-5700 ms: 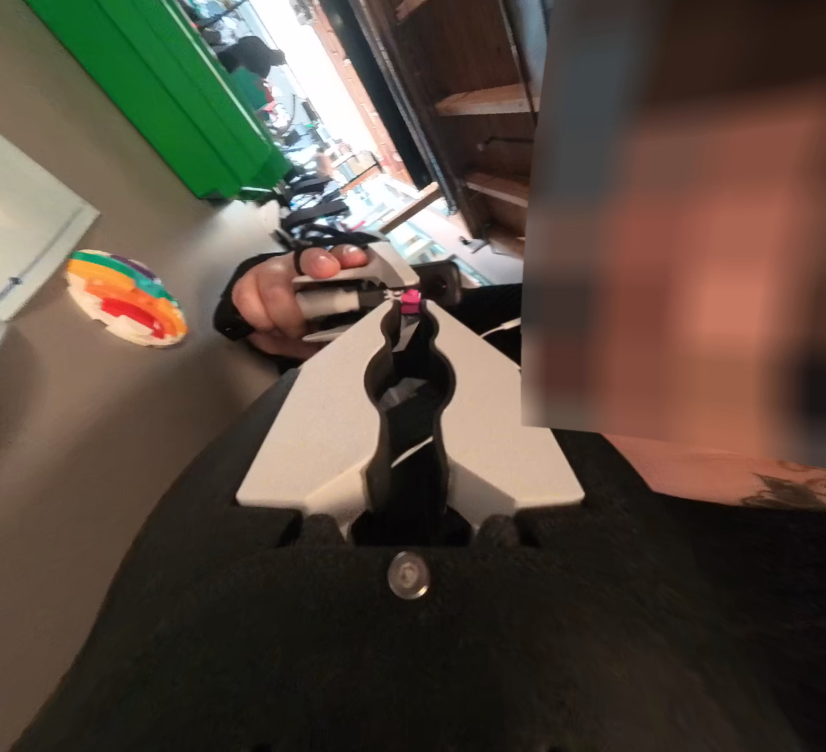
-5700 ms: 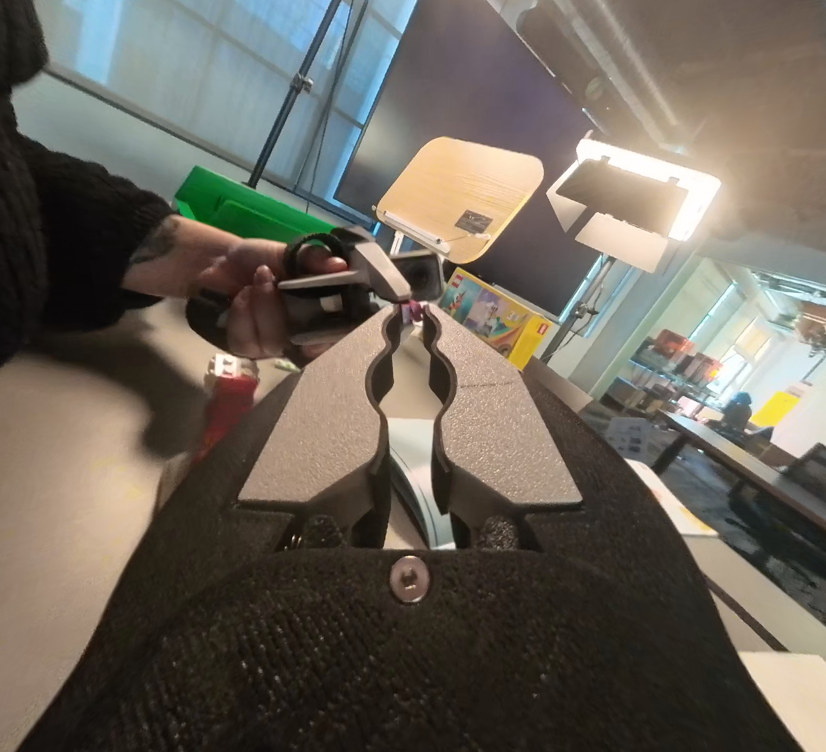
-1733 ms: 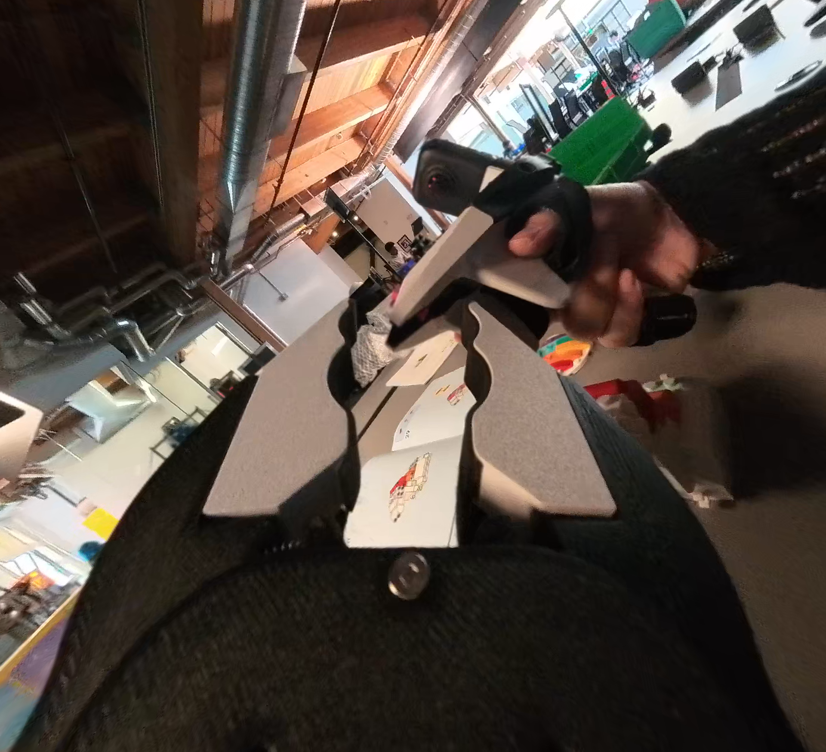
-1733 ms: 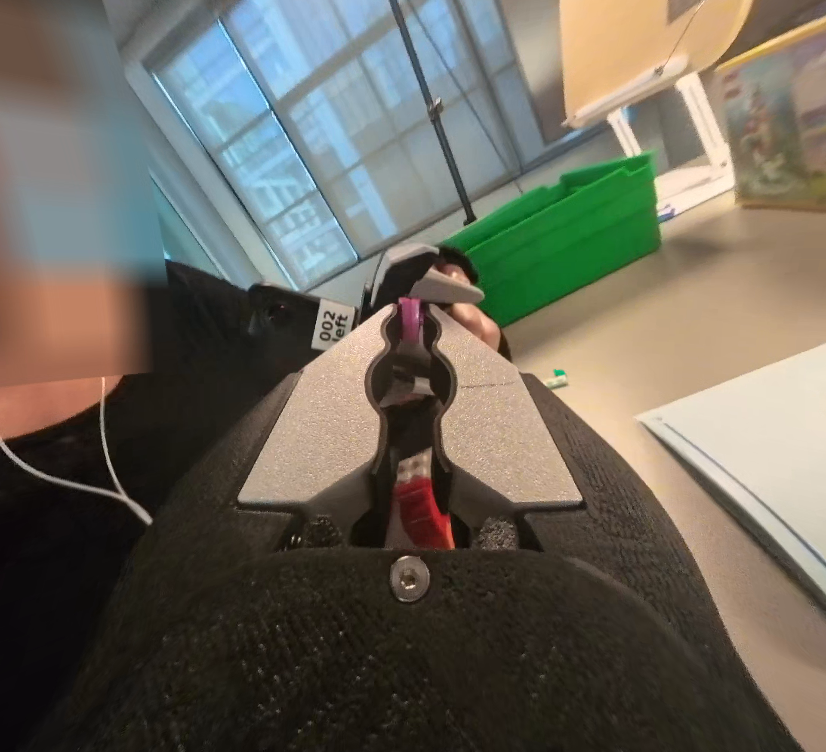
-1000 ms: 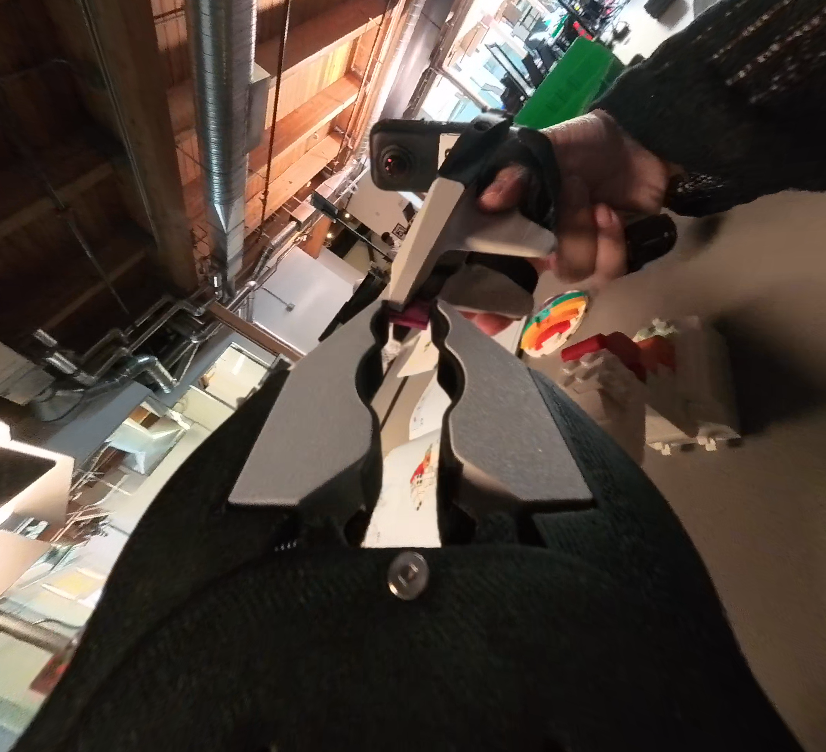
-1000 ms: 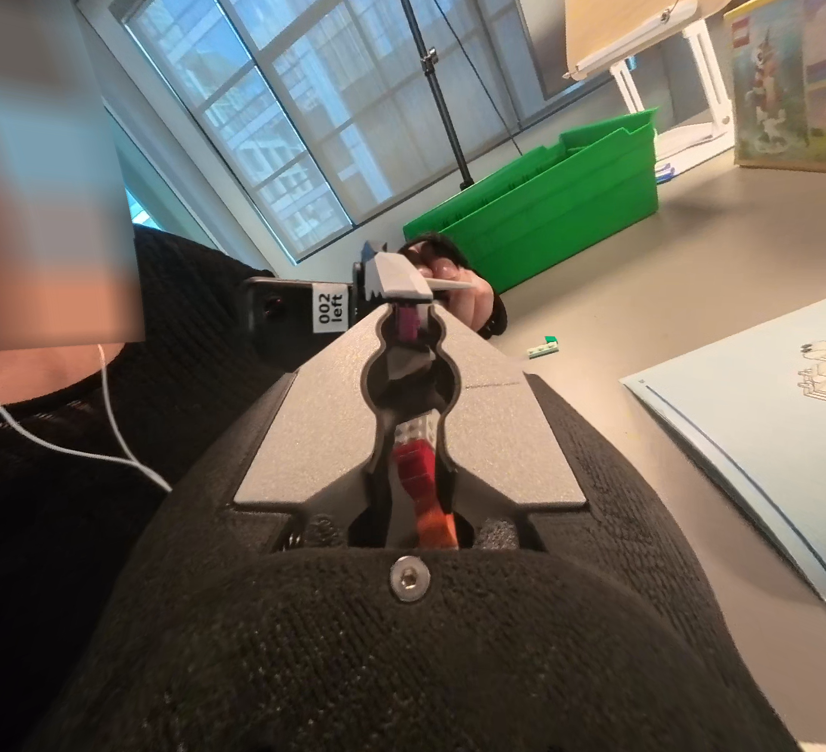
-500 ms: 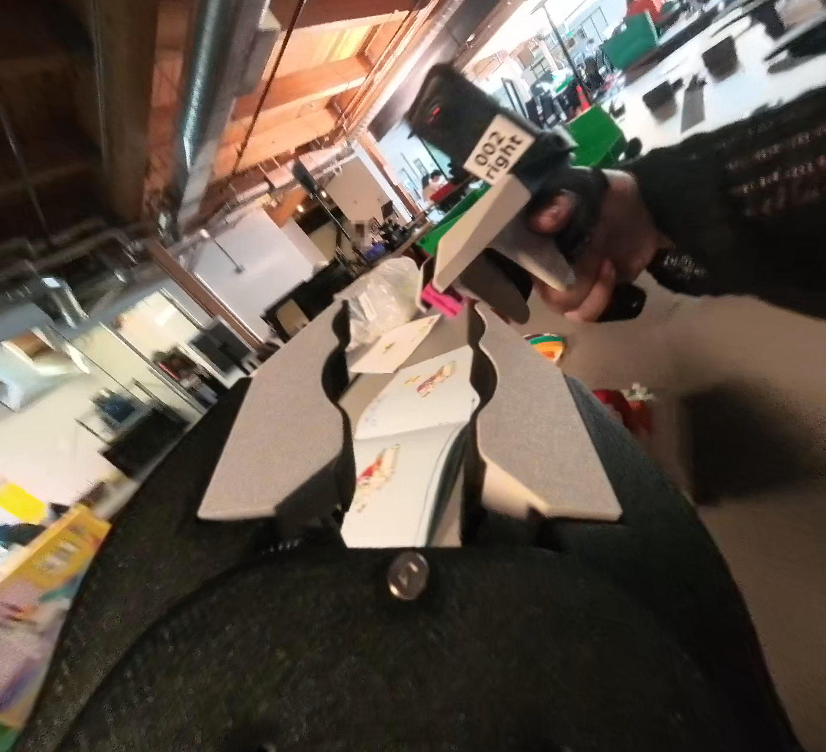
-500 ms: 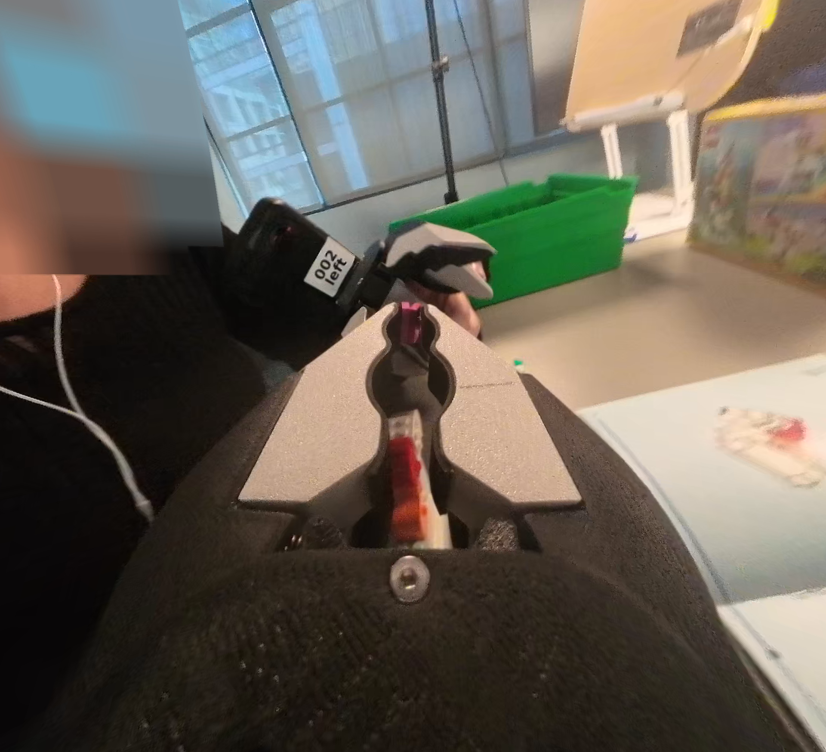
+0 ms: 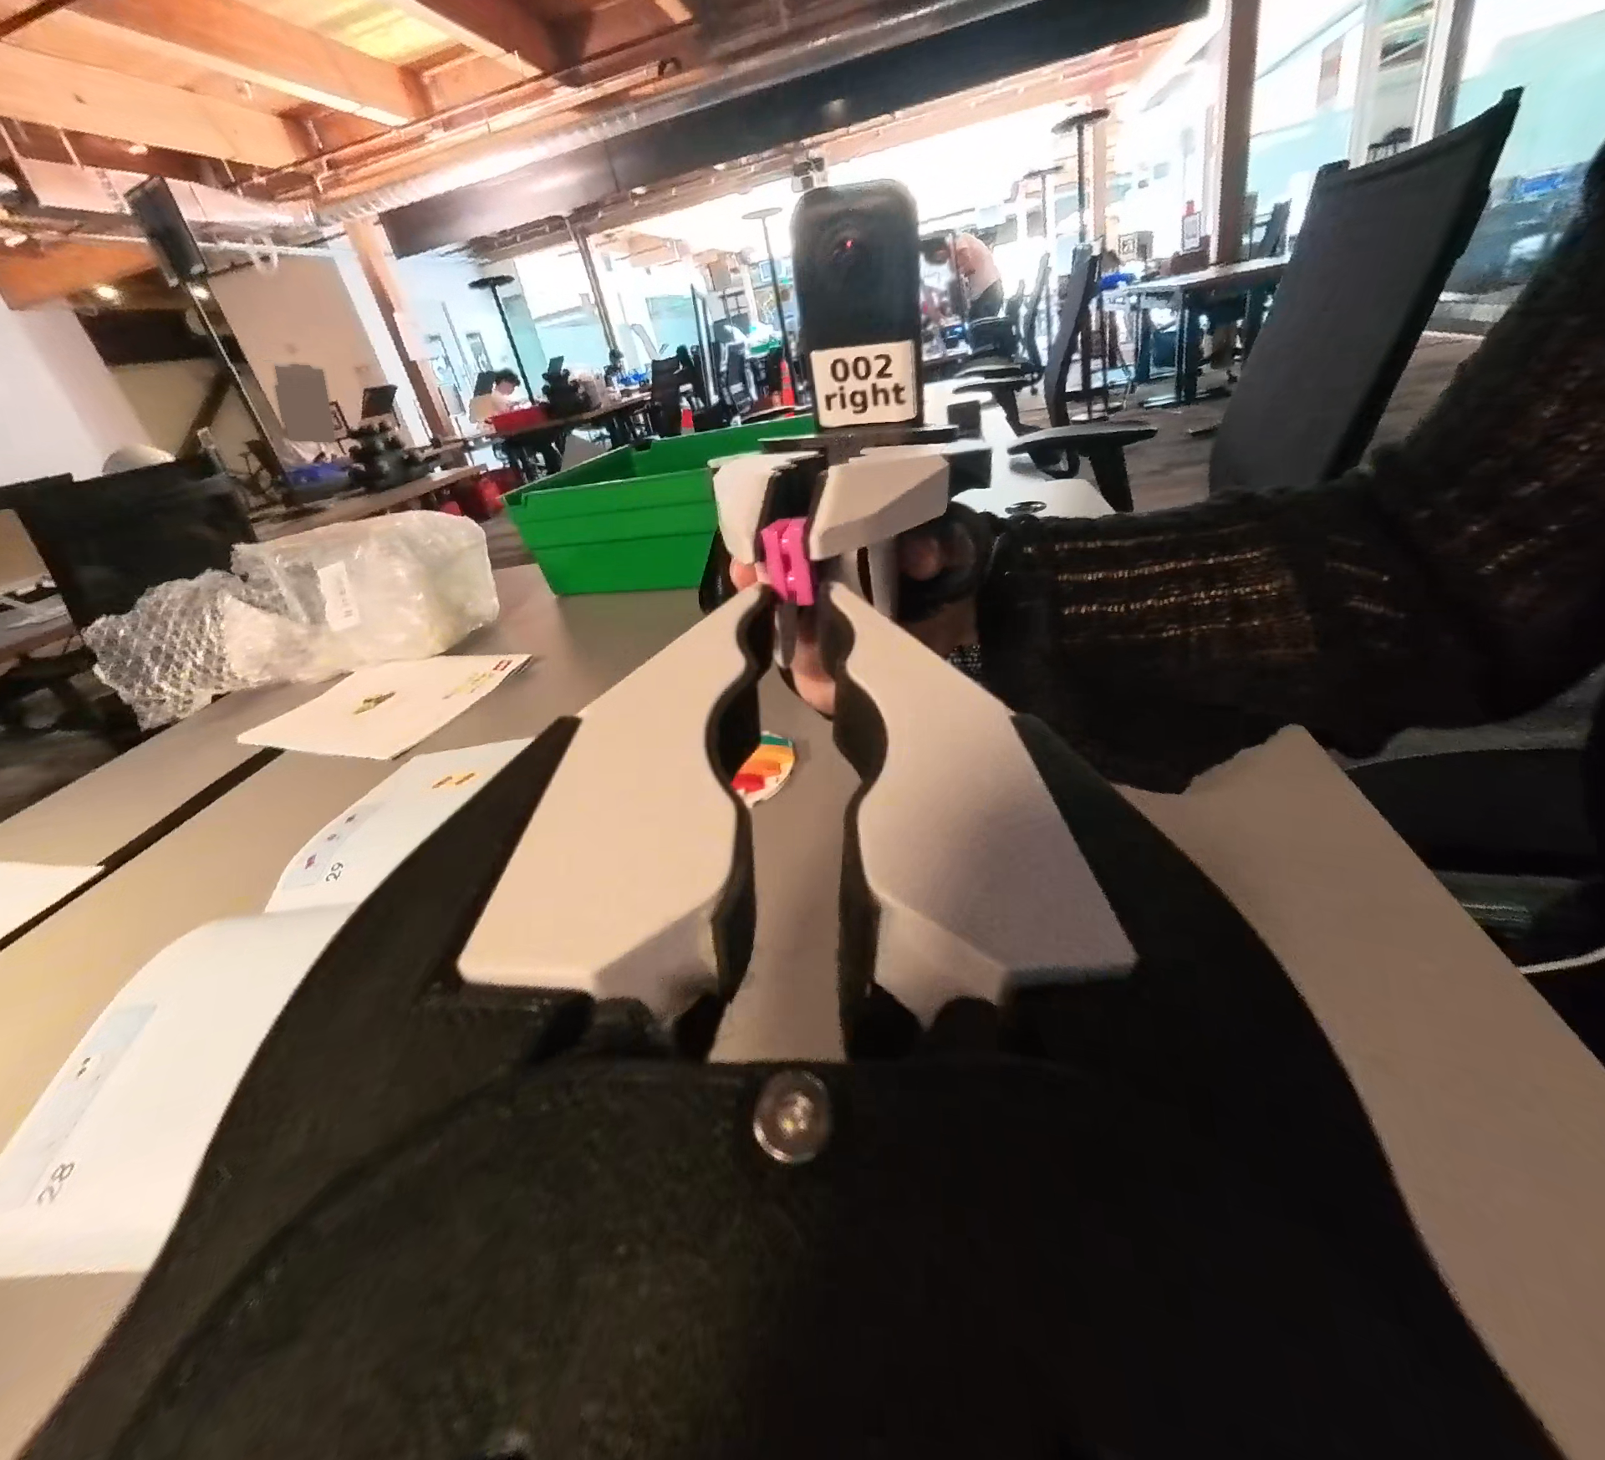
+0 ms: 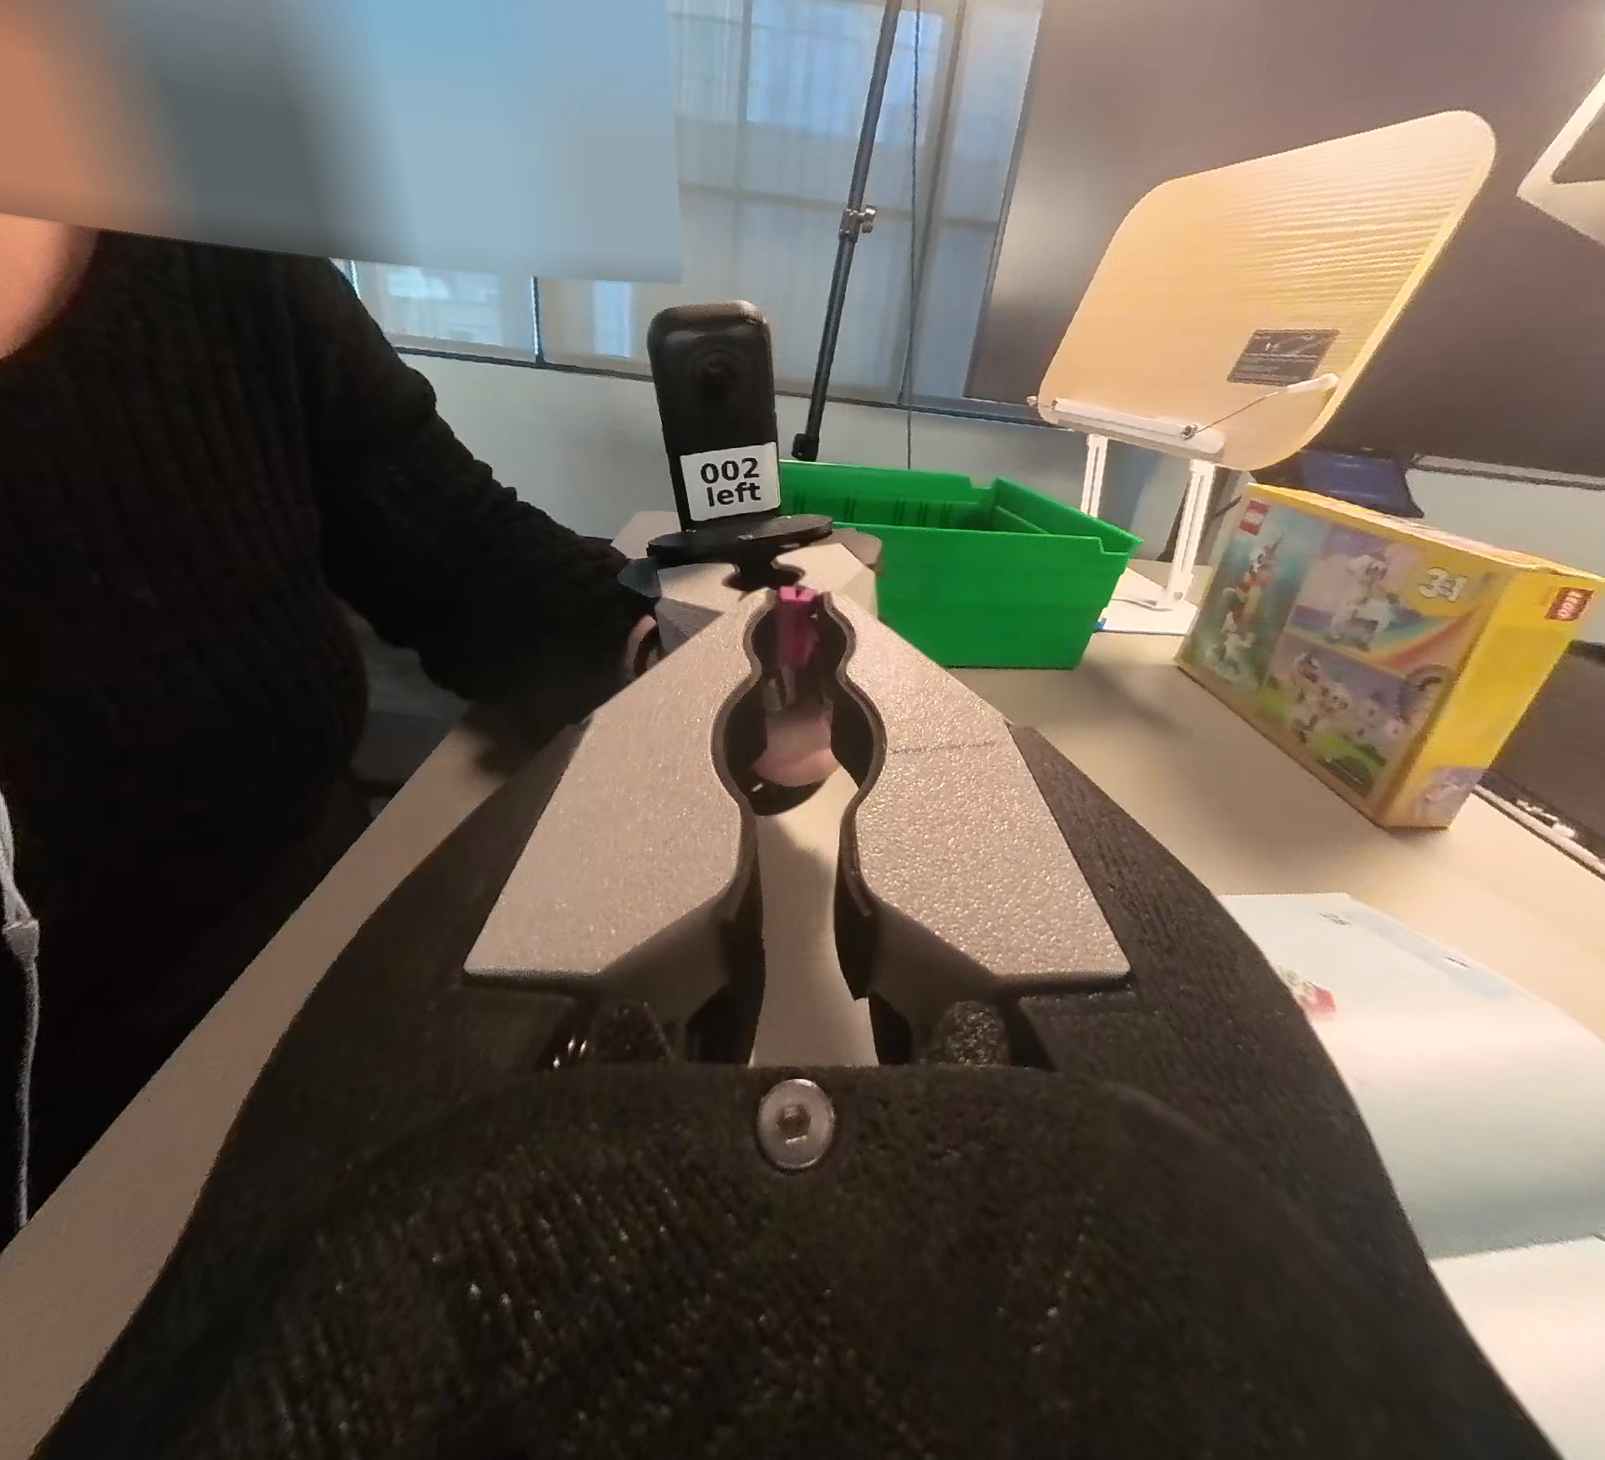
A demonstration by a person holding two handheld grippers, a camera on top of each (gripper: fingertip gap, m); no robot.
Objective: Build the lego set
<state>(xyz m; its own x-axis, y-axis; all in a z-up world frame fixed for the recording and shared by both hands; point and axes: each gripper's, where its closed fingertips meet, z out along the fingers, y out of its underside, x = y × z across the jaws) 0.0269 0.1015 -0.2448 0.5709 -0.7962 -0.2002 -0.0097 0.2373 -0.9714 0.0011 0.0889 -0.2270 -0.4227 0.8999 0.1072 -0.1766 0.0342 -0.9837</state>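
While both tongs meet nose to nose above the desk (image 9: 608,654), the step in hand looks like a mid-air handover or re-grip of a small magenta LEGO piece (image 9: 787,573). The right tongs (image 9: 786,550) are pinched tight on it; the left tongs (image 9: 797,619) stand slightly parted at its lower edge, and whether they grip it cannot be told. The next move likely calls for one pair to clamp squarely before the other lets go. Only the left wrist view shows the rainbow build (image 9: 764,774), instruction booklet (image 9: 382,802) and bubble wrap (image 9: 295,611); only the right shows the yellow LEGO box (image 10: 1381,663) and tilted stand (image 10: 1259,289). Both show the green bin (image 10: 981,576).
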